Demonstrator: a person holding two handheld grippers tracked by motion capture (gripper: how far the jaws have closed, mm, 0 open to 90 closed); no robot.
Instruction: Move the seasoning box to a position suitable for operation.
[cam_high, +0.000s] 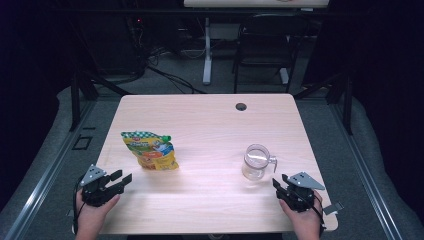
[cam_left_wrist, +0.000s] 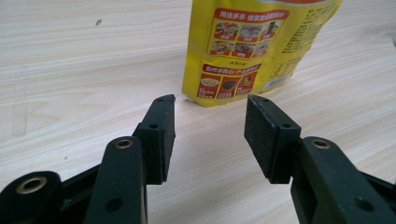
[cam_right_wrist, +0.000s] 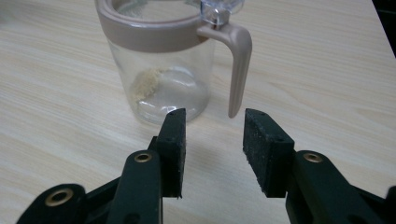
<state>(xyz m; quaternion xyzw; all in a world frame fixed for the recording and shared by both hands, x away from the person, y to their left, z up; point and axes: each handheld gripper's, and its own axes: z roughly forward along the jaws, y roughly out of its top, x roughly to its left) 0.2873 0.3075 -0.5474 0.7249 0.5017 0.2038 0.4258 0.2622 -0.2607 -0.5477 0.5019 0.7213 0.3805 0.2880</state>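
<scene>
A yellow food pouch (cam_high: 150, 150) with a green checked top lies flat on the left half of the wooden table (cam_high: 205, 125). My left gripper (cam_high: 124, 178) rests near the front left edge, open, pointing at the pouch (cam_left_wrist: 252, 51) a short way ahead. A clear glass jar (cam_high: 256, 162) with a beige rim and handle stands upright on the right half. My right gripper (cam_high: 279, 184) sits just in front of it, open and empty. In the right gripper view the jar (cam_right_wrist: 163, 70) holds a little pale residue, and its handle (cam_right_wrist: 238, 60) hangs just beyond my gripper (cam_right_wrist: 212, 116).
A round cable hole (cam_high: 241, 106) sits near the table's far edge. Beyond the table stand a black chair (cam_high: 265, 45) and a white desk leg (cam_high: 207, 50). Metal rails run along the floor at both sides.
</scene>
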